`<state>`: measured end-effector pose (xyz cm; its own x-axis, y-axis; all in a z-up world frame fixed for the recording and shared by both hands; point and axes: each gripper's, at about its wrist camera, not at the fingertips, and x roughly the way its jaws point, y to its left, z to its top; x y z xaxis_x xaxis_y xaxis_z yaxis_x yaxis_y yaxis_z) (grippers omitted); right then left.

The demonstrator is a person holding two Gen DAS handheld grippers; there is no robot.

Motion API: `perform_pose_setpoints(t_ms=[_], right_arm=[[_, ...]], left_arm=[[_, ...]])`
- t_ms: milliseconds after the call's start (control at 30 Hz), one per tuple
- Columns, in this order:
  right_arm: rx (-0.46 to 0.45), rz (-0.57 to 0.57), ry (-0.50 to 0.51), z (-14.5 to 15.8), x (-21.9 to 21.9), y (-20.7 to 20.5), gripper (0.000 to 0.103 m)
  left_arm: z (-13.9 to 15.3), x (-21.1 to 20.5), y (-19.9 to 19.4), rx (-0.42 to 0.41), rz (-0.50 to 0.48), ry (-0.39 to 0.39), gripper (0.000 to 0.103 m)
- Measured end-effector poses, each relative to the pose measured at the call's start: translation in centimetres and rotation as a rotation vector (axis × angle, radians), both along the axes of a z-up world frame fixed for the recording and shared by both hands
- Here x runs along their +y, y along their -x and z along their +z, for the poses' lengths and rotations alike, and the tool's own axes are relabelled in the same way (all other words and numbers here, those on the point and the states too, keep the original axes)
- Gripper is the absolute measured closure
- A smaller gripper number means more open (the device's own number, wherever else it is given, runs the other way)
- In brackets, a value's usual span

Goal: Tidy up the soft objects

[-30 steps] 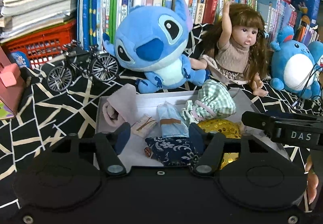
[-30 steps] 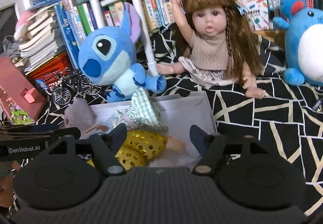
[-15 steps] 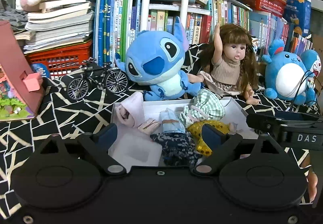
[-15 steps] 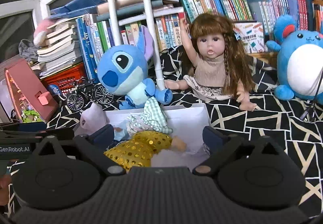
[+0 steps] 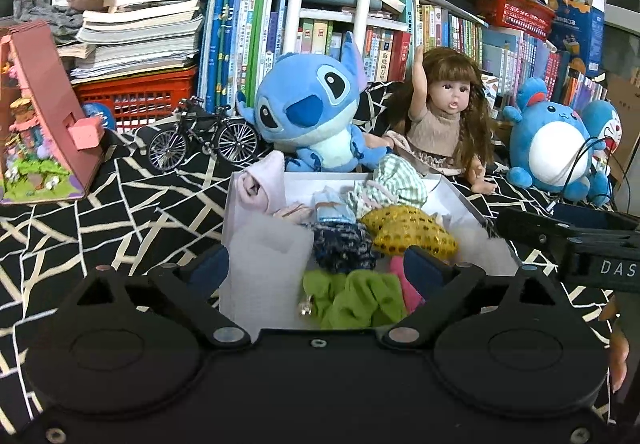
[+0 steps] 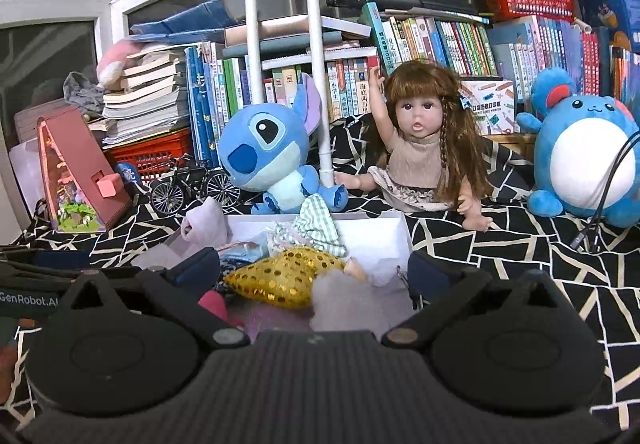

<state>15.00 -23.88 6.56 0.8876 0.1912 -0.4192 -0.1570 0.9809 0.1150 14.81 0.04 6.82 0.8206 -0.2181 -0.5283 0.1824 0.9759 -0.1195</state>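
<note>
A white box (image 5: 256,244) (image 6: 384,240) on the black patterned cloth holds soft items: a pink roll (image 5: 260,184), a green checked cloth (image 5: 400,184), a gold sequin pillow (image 5: 408,232) (image 6: 284,280), a dark blue floral pouch (image 5: 344,248) and a green scrunchie (image 5: 360,300). My left gripper (image 5: 316,272) is open and empty above the box's near edge. My right gripper (image 6: 316,272) is open and empty over the box's right part.
A blue Stitch plush (image 5: 312,116), a doll (image 5: 444,124) and a blue round plush (image 5: 556,148) sit behind the box. A model bicycle (image 5: 200,140) and a pink toy house (image 5: 40,124) stand left. Bookshelves fill the back.
Both grippers have pulled back and up from the box. The left jaws have widened, and the blue floral pouch now lies in the box. The green scrunchie has come into view.
</note>
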Motion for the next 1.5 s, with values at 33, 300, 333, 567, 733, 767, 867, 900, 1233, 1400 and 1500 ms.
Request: perform_pose_setpoints(t_ms=[33, 300, 333, 567, 733, 767, 867, 900, 1233, 1400, 1500], right_arm=[[-0.001, -0.001, 0.0, -0.1, 0.0, 0.3, 0.0], [-0.022, -0.006, 0.016, -1.2, 0.4, 2.9, 0.0], [-0.026, -0.008, 0.02, -1.3, 0.5, 3.2, 0.0], [-0.023, -0.011, 0.029, -2.0, 0.5, 4.6, 0.0], [-0.015, -0.016, 0.043, -2.7, 0.9, 5.4, 0.0], [-0.014, -0.018, 0.044, -2.8, 0.9, 5.5, 0.0], [-0.008, -0.023, 0.049, -3.3, 1.0, 5.7, 0.0], [-0.004, -0.026, 0.05, -3.4, 1.0, 5.6, 0.0], [0.034, -0.03, 0.075, -4.9, 1.3, 5.2, 0.0], [0.06, -0.032, 0.085, -5.6, 1.5, 4.8, 0.0], [0.075, -0.035, 0.1, -6.0, 1.7, 4.6, 0.0]], left_arm=[[-0.1, 0.1, 0.3, -0.001, 0.002, -0.001, 0.009], [-1.7, 0.6, 2.7, 0.011, 0.027, 0.005, 0.008], [-1.9, 0.7, 2.8, 0.016, 0.032, 0.01, 0.008], [-3.5, 1.2, 3.7, 0.039, 0.065, 0.011, 0.008], [-4.2, 1.1, 4.1, 0.042, 0.07, -0.005, 0.008], [-4.4, 1.0, 4.1, 0.043, 0.073, -0.008, 0.008], [-4.8, 1.0, 4.1, 0.054, 0.076, -0.011, 0.008], [-5.0, 0.9, 4.0, 0.059, 0.077, -0.012, 0.008], [-6.3, 0.7, 3.8, 0.083, 0.092, -0.025, 0.008], [-6.9, 0.6, 3.5, 0.103, 0.1, -0.028, 0.008], [-7.3, 0.6, 3.2, 0.115, 0.107, -0.028, 0.008]])
